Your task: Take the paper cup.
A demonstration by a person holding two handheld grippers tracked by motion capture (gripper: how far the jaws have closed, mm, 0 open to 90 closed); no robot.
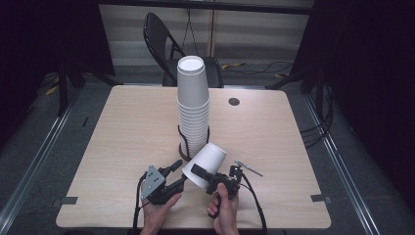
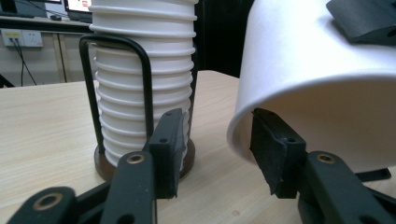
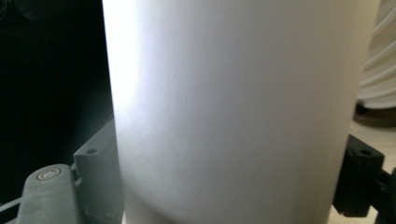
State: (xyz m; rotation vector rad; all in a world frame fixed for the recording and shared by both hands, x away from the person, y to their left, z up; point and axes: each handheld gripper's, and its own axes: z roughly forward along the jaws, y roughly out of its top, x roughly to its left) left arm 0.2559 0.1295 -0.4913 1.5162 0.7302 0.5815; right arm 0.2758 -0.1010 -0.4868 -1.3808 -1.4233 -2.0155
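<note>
A tall stack of white paper cups [image 1: 193,110] [image 2: 140,70] stands upside down in a black wire holder [image 2: 116,51] at the table's middle. Just in front of it, my right gripper [image 1: 199,174] [image 3: 229,177] is shut on a single white cup [image 1: 209,157] [image 3: 233,107], holding it tilted above the table with the mouth toward the lower left. My left gripper [image 1: 177,177] [image 2: 217,149] is open beside that mouth. The cup's rim [image 2: 233,135] sits between its jaws, with the right jaw tucked just under the rim. The right gripper's upper jaw lies across the cup's wall.
The wooden table [image 1: 127,127] has a round cable hole [image 1: 234,102] right of the stack. A black folding chair [image 1: 161,36] stands behind the far edge. Cables [image 1: 318,129] trail along the floor on the right.
</note>
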